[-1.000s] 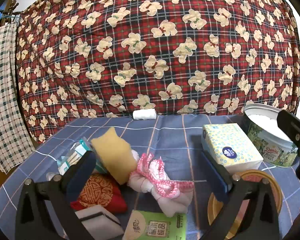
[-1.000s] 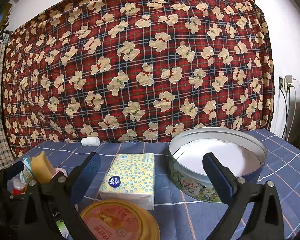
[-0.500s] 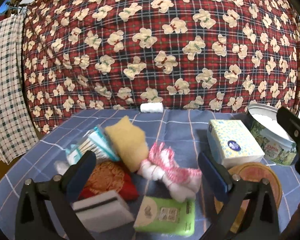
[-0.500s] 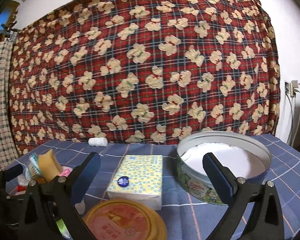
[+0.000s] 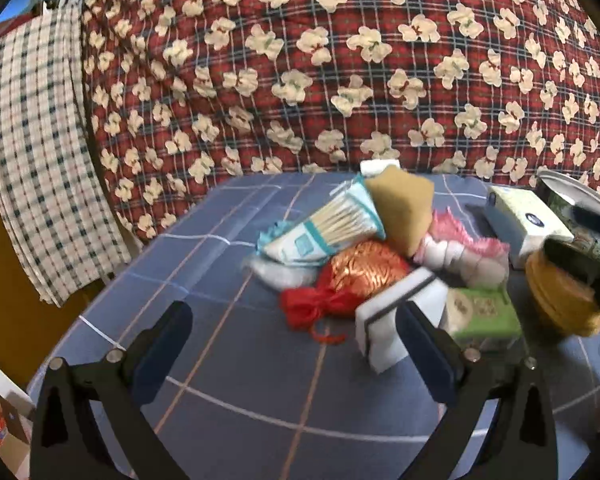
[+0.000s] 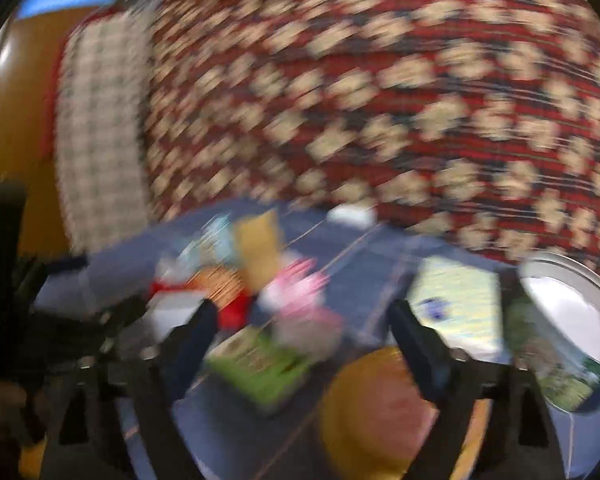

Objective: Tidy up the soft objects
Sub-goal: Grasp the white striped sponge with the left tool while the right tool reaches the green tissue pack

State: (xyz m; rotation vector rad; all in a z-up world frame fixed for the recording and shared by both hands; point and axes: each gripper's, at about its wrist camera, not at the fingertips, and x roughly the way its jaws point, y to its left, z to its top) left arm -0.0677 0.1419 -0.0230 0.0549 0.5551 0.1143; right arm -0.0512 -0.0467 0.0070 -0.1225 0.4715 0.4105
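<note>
A heap of soft things lies on the blue checked tablecloth (image 5: 228,360): a red and gold pouch (image 5: 356,276), a yellow sponge (image 5: 404,204), a pack of cotton swabs (image 5: 332,224), a pink and white cloth (image 5: 460,248), a white sponge block (image 5: 396,320) and a green tissue pack (image 5: 480,312). My left gripper (image 5: 296,344) is open and empty, in front of the heap and to its left. My right gripper (image 6: 304,340) is open and empty; its view is blurred, with the green pack (image 6: 260,368) and pink cloth (image 6: 296,292) between its fingers.
A yellow tissue box (image 5: 524,216) (image 6: 456,304), an open round tin (image 6: 568,320) and its orange lid (image 6: 380,412) lie at the right. A small white roll (image 6: 350,216) sits at the table's back. A teddy-print quilt (image 5: 340,64) hangs behind, a checked cloth (image 5: 40,160) at the left.
Both grippers have swung left. The heap now sits right of centre in the left wrist view, and it has come into the middle of the right wrist view. Both stay open.
</note>
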